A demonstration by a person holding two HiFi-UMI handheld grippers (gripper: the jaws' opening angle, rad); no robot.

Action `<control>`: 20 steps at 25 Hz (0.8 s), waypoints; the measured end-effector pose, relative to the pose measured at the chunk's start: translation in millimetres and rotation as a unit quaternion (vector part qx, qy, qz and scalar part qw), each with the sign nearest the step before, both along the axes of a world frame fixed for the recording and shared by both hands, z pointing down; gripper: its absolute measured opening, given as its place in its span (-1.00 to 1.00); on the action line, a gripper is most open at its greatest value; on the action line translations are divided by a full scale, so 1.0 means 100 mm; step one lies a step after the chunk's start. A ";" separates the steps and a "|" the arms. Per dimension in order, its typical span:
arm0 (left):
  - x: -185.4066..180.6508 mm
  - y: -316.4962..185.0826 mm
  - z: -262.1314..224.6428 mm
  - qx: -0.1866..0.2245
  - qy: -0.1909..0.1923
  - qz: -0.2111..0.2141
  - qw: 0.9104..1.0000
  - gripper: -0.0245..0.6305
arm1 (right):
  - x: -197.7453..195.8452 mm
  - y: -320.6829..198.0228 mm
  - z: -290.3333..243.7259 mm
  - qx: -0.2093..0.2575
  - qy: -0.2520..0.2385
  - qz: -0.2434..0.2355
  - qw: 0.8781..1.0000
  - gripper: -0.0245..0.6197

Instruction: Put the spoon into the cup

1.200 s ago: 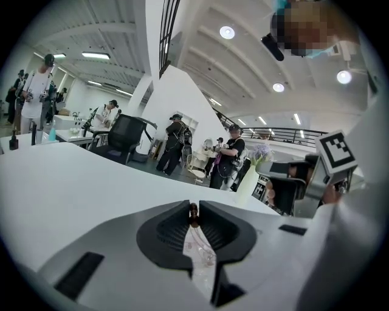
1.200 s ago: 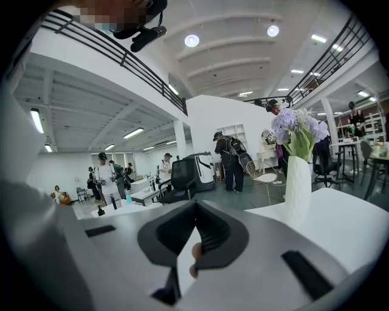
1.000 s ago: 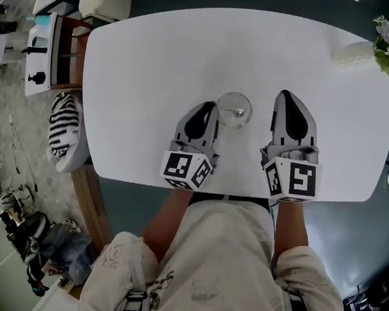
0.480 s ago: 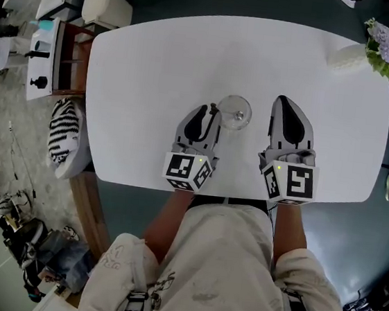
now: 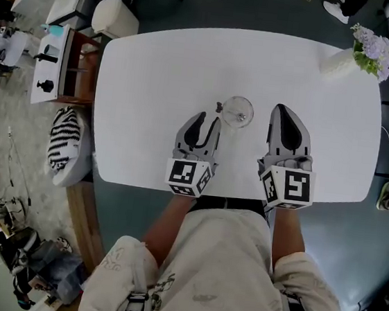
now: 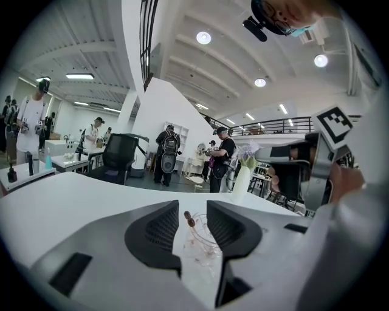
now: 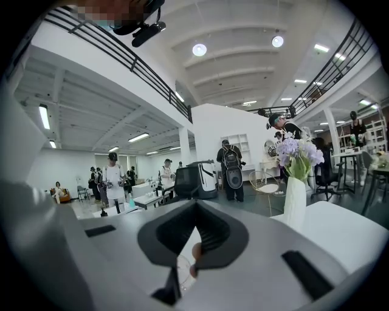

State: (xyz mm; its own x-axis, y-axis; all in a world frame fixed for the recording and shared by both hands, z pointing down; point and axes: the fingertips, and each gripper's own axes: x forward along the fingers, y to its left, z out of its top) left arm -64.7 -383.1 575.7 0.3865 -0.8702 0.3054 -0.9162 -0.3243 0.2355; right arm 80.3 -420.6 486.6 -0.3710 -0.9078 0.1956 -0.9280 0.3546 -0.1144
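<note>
Two tools are shown: left tool (image 5: 209,119) (jaws just opened, nothing gripped), with the cup (image 5: 238,112) holding the spoon (image 5: 219,107) at one o'clock; right tool (image 5: 283,110) closed, empty.

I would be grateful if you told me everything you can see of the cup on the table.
The cup is clear and looks like glass, with a round rim. It stands upright on the white table, near the middle of the front edge. A spoon rests inside it, its brownish handle end poking over the left rim. The left tongs, whose jaws have just been opening, stand open close at its near left side, and neither pad presses on it. Apart from the spoon and the table, nothing visibly touches it.
</note>
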 end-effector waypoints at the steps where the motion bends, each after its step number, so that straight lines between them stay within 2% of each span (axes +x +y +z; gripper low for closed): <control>1: -0.03 0.04 -0.05 0.005 -0.003 0.000 1.000 -0.55 | -0.02 0.05 -0.05 0.003 0.001 0.001 1.000 -0.96; 10: -0.31 0.44 -0.53 0.058 -0.028 -0.008 0.998 -0.55 | -0.15 0.59 -0.41 0.036 0.011 0.012 0.999 -0.96; 20: -0.60 0.95 -1.16 0.124 -0.076 -0.020 0.989 -0.55 | -0.25 1.20 -0.77 0.076 0.023 0.029 0.996 -0.96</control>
State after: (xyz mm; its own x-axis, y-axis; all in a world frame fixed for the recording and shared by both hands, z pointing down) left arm -125.0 -288.0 460.1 0.3169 -0.9391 0.1327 -0.9479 -0.3182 0.0119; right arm 55.7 -300.2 409.5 -0.3106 -0.9479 0.0705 -0.9505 0.3100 -0.0199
